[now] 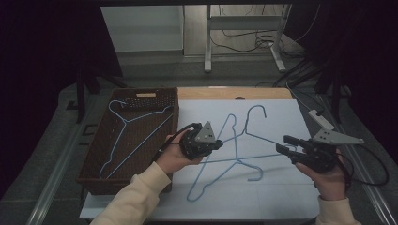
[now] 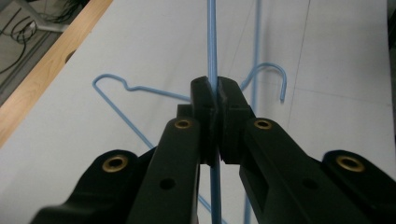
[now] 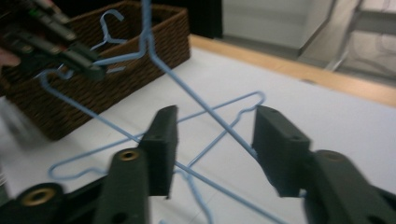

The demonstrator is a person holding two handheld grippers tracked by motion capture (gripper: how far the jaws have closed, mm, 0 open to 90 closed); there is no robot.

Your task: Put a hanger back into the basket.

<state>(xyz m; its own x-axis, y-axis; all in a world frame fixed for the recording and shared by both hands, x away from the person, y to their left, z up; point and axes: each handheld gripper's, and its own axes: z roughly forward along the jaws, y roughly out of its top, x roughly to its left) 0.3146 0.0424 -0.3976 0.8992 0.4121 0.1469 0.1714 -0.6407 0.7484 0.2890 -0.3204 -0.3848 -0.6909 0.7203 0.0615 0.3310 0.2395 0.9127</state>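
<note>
Two blue hangers (image 1: 234,154): left gripper (image 1: 217,143) fingers clamp one wire, right gripper (image 1: 283,144) fingers apart.

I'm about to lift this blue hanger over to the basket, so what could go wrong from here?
The left tool pinches one thin wire of the lifted hanger; it may swivel or slip. It crosses a second hanger, so the two could snag. The open right tool gives no support.

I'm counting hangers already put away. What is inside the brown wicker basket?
Inside the basket lies one blue wire hanger on its floor. The near wall hides the bottom strip closest to the person.
</note>
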